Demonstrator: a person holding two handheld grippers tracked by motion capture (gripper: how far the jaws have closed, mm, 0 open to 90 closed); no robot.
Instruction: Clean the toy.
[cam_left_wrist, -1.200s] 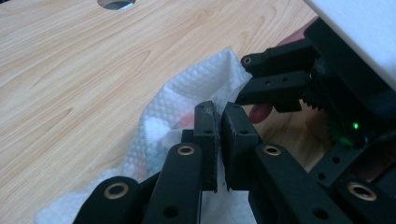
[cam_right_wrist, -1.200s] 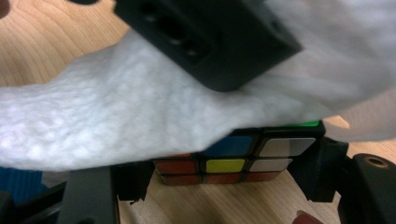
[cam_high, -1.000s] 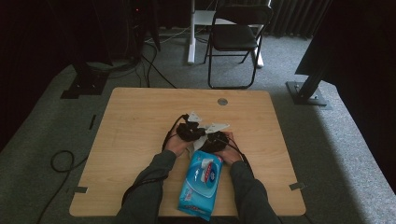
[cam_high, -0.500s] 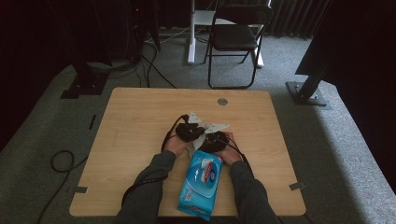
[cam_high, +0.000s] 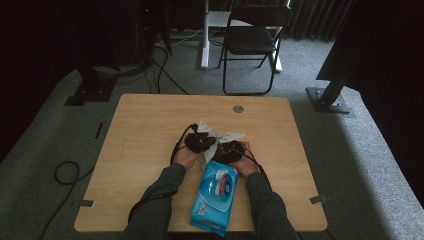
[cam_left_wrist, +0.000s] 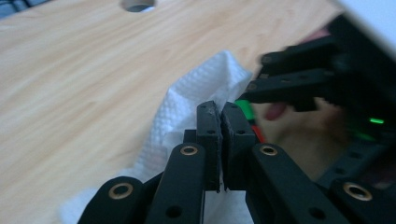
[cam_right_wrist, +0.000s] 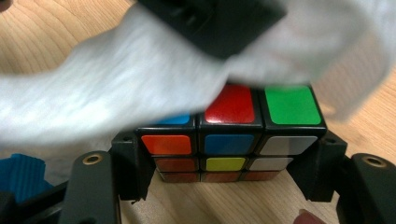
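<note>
A colour cube (cam_right_wrist: 231, 140) sits just above the wooden table (cam_high: 150, 125), and my right gripper (cam_right_wrist: 229, 161) is shut on its two sides. A white wet wipe (cam_right_wrist: 116, 88) drapes over the cube's top. My left gripper (cam_left_wrist: 220, 109) is shut on a fold of that wipe (cam_left_wrist: 196, 88) and hangs over the cube (cam_left_wrist: 245, 108). In the high view both grippers, left (cam_high: 200, 141) and right (cam_high: 229, 150), meet at the table's middle with the wipe (cam_high: 212, 147) between them. The cube's far faces are hidden under the wipe.
A blue pack of wet wipes (cam_high: 215, 197) lies between the person's forearms at the table's near edge. A round cable hole (cam_high: 238, 108) is at the far side. A folding chair (cam_high: 252, 40) stands on the floor beyond the table.
</note>
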